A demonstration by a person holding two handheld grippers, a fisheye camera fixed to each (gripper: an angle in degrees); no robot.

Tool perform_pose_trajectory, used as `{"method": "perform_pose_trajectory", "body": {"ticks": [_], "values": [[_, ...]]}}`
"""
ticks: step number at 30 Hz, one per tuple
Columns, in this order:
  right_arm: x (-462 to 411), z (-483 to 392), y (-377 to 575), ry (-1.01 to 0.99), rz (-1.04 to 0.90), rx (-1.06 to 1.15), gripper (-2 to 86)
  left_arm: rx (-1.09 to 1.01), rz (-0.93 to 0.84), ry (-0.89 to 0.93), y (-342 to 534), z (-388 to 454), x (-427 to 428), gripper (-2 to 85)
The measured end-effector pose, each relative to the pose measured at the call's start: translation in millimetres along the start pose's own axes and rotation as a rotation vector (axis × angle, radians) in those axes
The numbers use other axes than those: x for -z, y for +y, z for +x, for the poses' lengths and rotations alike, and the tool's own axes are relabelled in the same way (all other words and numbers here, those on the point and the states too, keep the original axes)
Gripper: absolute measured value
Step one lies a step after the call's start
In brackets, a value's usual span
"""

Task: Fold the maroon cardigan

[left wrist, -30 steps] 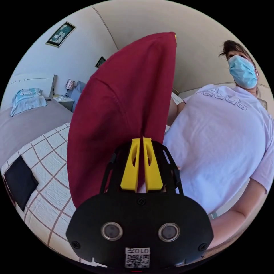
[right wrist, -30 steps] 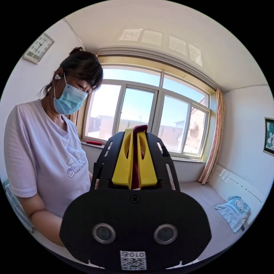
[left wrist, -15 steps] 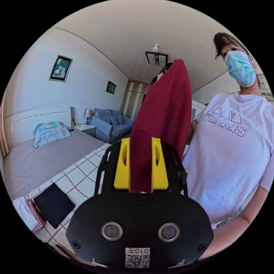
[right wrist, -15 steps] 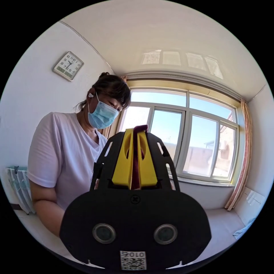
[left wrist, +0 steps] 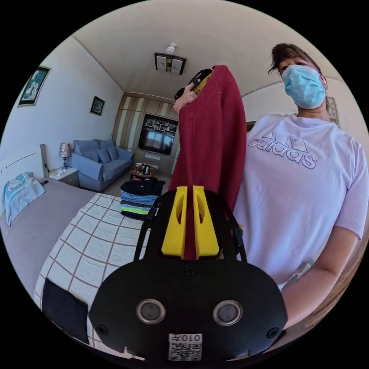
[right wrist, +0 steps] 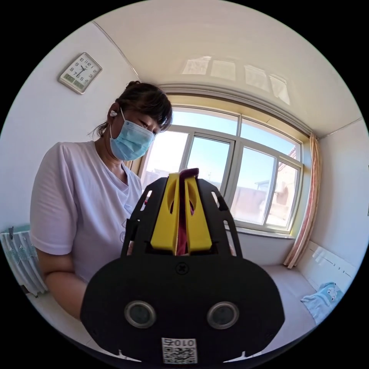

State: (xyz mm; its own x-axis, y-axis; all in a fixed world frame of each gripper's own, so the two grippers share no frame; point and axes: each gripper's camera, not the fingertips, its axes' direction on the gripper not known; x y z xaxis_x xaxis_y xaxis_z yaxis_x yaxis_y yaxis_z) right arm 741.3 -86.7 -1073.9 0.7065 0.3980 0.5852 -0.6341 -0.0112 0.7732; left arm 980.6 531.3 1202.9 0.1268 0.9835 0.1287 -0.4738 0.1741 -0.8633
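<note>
The maroon cardigan [left wrist: 215,142] hangs in the air as a long strip in the left gripper view. Its lower end runs between the yellow jaws of my left gripper [left wrist: 190,188], which is shut on it. Its upper end is held by my right gripper [left wrist: 196,82], seen high up with a hand around it. In the right gripper view my right gripper [right wrist: 182,177] is shut on a thin fold of the cardigan [right wrist: 188,173] that pokes out past the jaw tips. The person holding both grippers stands close behind, in a white T-shirt [left wrist: 303,184].
Below lies a bed with a white checked quilt [left wrist: 100,242], a stack of folded clothes [left wrist: 140,198] at its far end and a dark folded item [left wrist: 63,309] near me. A blue sofa [left wrist: 98,161] and a TV wall stand beyond. A window [right wrist: 230,177] is behind the right gripper.
Both cameras have swung round; the left gripper view now faces the sofa and the TV wall. The cardigan hangs as a narrower strip. The left jaws stand closer together on it.
</note>
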Motion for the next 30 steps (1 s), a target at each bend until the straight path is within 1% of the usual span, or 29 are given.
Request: {"method": "perform_pose_trajectory", "body": {"ticks": [3,5,6,7,8,10,11,13,16,17,19,22,26,30], "values": [[22,1,10,0.156,-0.035,-0.064,1.5,0.029,0.018,-0.202,1,15,24,1.1],[33,2,21,0.313,-0.102,-0.135,1.7,0.077,0.001,-0.366,-7,26,46,0.6],[34,2,24,0.351,-0.128,-0.155,1.7,0.096,0.018,-0.513,-16,38,64,0.4],[35,5,31,0.426,-0.191,-0.2,1.9,0.113,0.064,-0.646,-29,52,84,0.2],[33,10,40,0.498,-0.26,-0.252,2.0,0.117,0.095,-0.7,-37,60,94,0.2],[30,19,56,0.575,-0.343,-0.324,2.2,0.07,0.198,-0.867,-72,98,118,0.0],[28,26,67,0.605,-0.375,-0.379,2.4,0.055,0.212,-0.903,-82,106,120,0.0],[25,38,82,0.634,-0.423,-0.454,2.5,0.026,0.269,-1.048,-121,136,119,0.0],[19,51,101,0.635,-0.467,-0.489,2.7,-0.076,0.377,-1.065,-161,167,111,0.0],[14,58,107,0.604,-0.48,-0.499,2.7,-0.102,0.401,-1.063,-168,173,108,0.0],[3,69,117,0.527,-0.494,-0.521,2.9,-0.197,0.493,-0.99,-194,188,101,0.0],[-19,84,129,0.389,-0.457,-0.512,3.2,-0.289,0.588,-0.912,-223,199,95,-0.1],[-35,96,139,0.272,-0.306,-0.512,3.8,-0.313,0.691,-0.924,-248,205,95,-0.1],[-43,105,152,0.219,-0.279,-0.554,4.4,-0.27,0.683,-1.002,-271,209,93,0.0]]}}
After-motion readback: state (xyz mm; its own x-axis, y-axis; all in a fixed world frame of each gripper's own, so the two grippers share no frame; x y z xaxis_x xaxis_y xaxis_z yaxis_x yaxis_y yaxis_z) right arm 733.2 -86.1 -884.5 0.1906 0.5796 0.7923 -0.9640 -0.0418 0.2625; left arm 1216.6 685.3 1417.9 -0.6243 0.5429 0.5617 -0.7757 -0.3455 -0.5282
